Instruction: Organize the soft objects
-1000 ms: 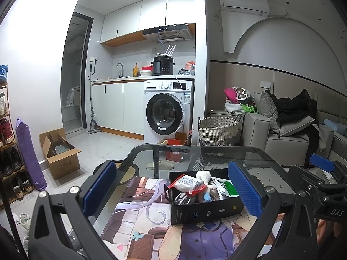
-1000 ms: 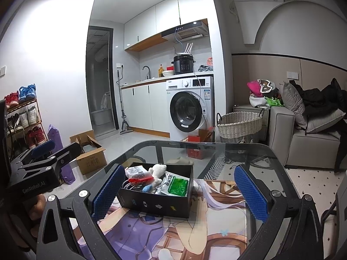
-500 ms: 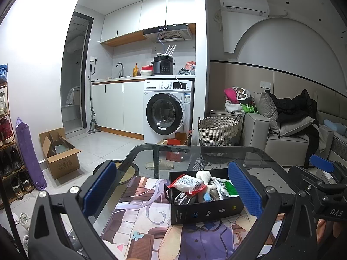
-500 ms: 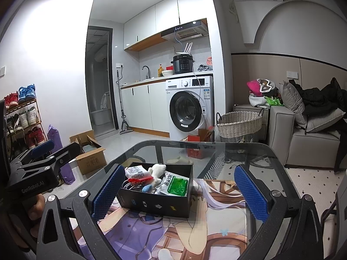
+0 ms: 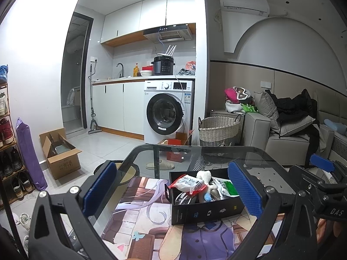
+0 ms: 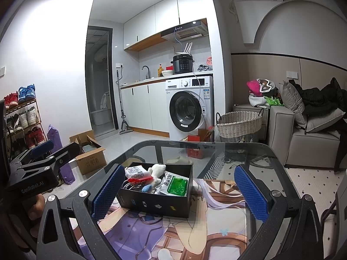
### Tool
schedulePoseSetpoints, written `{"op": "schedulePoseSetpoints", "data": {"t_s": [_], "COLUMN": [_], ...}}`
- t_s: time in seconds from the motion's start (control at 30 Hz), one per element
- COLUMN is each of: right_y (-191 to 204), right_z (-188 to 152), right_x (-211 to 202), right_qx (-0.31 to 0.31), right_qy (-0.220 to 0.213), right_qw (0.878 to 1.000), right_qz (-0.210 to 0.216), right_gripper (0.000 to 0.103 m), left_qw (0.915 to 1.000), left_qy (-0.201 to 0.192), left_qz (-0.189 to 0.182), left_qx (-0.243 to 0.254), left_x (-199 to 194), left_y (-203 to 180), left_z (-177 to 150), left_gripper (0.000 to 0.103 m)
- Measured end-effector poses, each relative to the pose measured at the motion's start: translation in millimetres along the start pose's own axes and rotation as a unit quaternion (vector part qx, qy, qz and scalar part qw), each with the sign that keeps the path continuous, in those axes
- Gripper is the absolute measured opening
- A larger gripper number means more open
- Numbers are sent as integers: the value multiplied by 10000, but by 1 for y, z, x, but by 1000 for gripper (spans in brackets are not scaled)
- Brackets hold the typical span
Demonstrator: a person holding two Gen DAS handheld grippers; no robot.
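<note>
A black open box [image 5: 206,211] [image 6: 155,203] stands on a printed mat [image 5: 151,227] on the glass table. Inside lie a red-and-white snack packet [image 5: 187,183] [image 6: 136,172], a white plush toy [image 5: 203,176] [image 6: 157,171], a green-and-white packet [image 5: 225,187] [image 6: 175,186] and a small blue item [image 5: 207,197] [image 6: 147,187]. My left gripper [image 5: 172,188] hovers open in front of the box with nothing between its fingers. My right gripper [image 6: 179,191] is open too and holds nothing; the box shows between its blue pads [image 6: 251,191].
The glass table edge [image 6: 195,144] curves ahead. Beyond stand a washing machine [image 5: 168,112], a wicker basket [image 5: 219,130], a grey sofa [image 5: 288,134] with dark clothes, a cardboard box [image 5: 60,153] and a shoe rack [image 6: 21,117]. A hand [image 6: 35,205] holds the left gripper body.
</note>
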State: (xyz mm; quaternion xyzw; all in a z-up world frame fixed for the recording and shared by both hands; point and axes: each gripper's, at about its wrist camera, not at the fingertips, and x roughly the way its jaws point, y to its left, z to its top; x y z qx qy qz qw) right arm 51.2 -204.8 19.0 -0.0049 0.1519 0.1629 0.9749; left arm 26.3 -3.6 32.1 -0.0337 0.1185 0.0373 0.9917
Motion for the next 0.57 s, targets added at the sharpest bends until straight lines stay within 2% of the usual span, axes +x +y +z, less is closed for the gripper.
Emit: {"op": "schedulePoseSetpoints", "data": {"t_s": [0.57], "right_y": [-1], "right_z": [-1], "right_x": [0], "right_qx": [11], "right_qy": [5], "right_qw": [10000], "right_qz": [-12], "right_gripper": [102], "left_qw": [10000], "left_qy": [46], "left_qz": [36], "left_qx": [25], "left_x": [4], "left_y": [-2], "left_z": [-1], "left_gripper": [103]}}
